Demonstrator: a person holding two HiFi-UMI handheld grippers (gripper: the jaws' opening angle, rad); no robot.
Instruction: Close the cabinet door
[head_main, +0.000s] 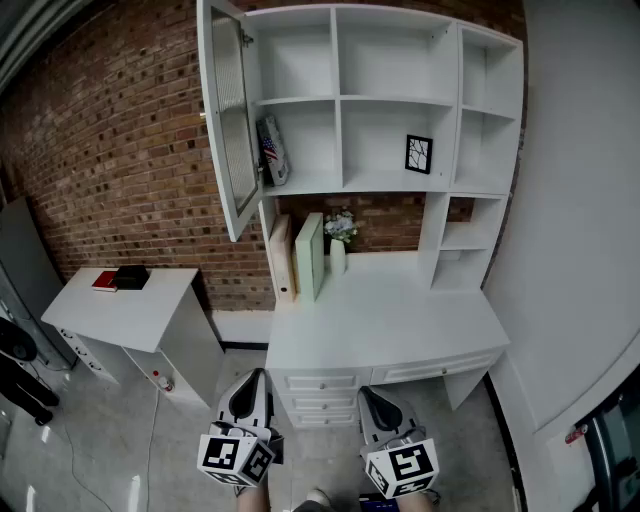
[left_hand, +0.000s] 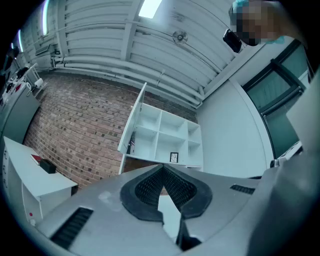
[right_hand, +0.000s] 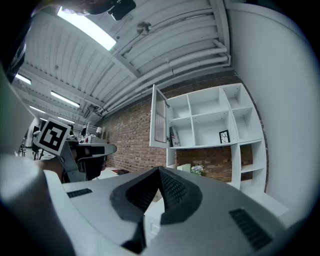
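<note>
The white cabinet door (head_main: 226, 110) with a ribbed glass pane hangs wide open at the left of the white shelf unit (head_main: 340, 100). It also shows as the door (left_hand: 131, 120) and the door (right_hand: 158, 116). Both grippers are low and near me, far short of the desk. My left gripper (head_main: 250, 388) is shut, its tips meeting with nothing between them (left_hand: 162, 167). My right gripper (head_main: 375, 395) is shut and empty too (right_hand: 159, 171).
A white desk (head_main: 385, 320) with drawers stands under the shelves, carrying two upright boards (head_main: 308, 255) and a vase of flowers (head_main: 339, 235). A framed picture (head_main: 419, 153) and a book (head_main: 272, 150) sit on shelves. A low white side cabinet (head_main: 130, 310) stands left.
</note>
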